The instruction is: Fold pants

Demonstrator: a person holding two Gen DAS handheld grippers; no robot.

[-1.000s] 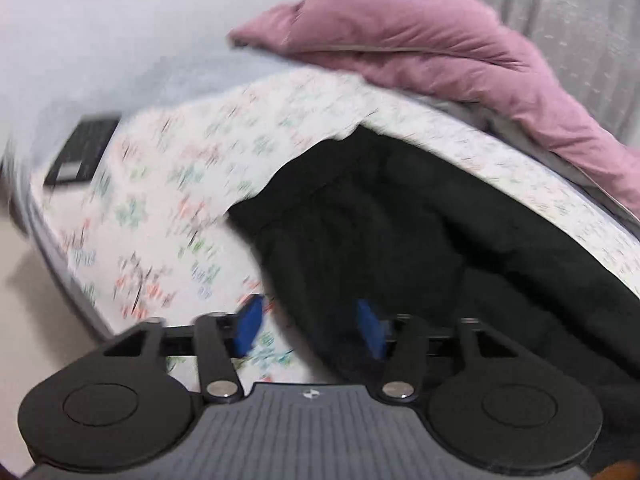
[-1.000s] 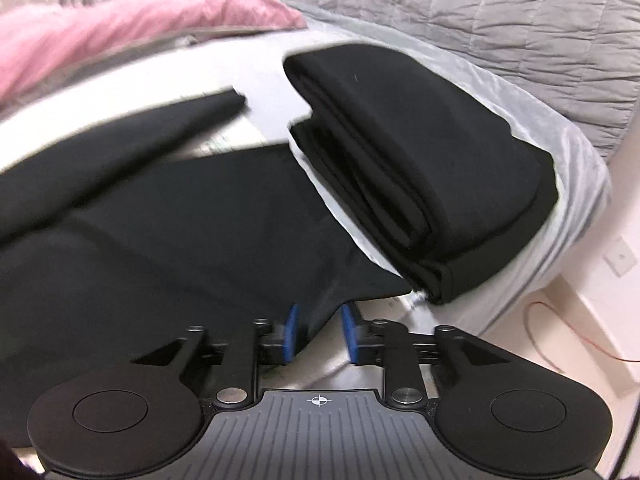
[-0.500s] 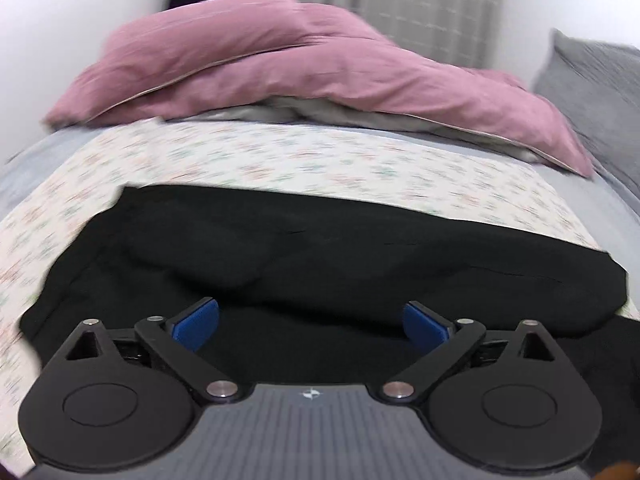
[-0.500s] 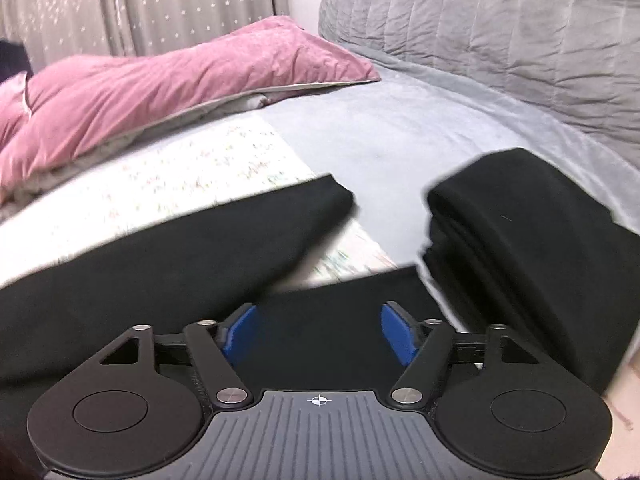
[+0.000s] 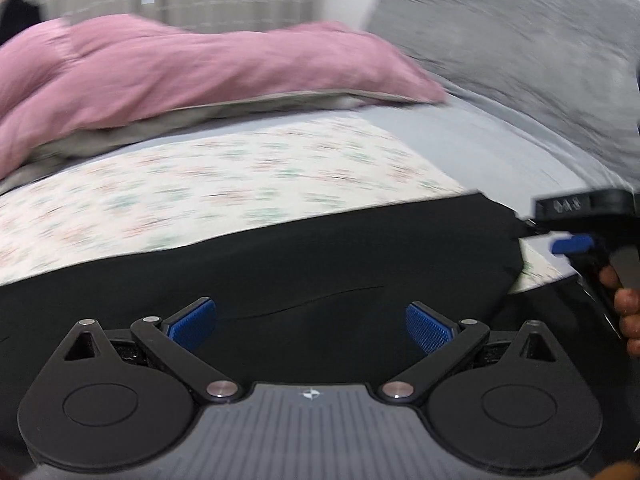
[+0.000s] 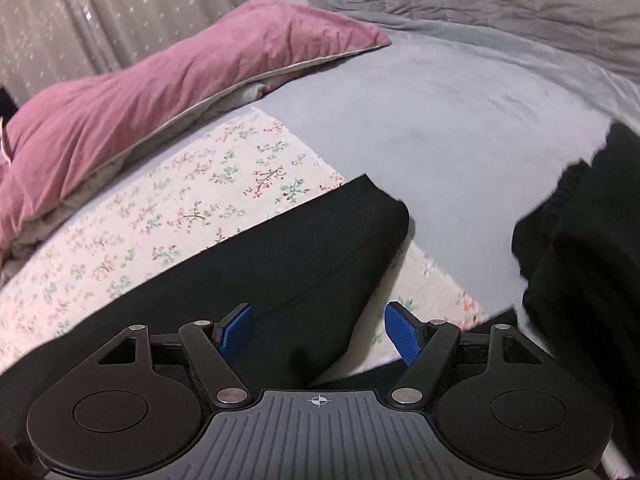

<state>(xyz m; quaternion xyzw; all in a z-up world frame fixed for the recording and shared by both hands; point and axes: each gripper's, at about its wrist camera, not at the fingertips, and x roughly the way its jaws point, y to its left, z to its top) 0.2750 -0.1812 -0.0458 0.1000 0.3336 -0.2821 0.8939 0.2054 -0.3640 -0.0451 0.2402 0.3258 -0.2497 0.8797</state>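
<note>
Both sets of fingers spread wide, gripping nothing. Just past the left gripper (image 5: 311,326) and right gripper (image 6: 318,334): black pants (image 5: 320,264) flat on the bed (image 6: 460,120), long way running left to right. Leg end (image 6: 376,208) nearest the right gripper. Farther back, pink pillow (image 6: 160,76).

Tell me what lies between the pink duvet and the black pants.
In both wrist views, a floral sheet fills the stretch between the pink duvet and the black pants.

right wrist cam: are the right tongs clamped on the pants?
No, the right tongs stand wide open over the black pants, blue pads apart, gripping nothing.
</note>
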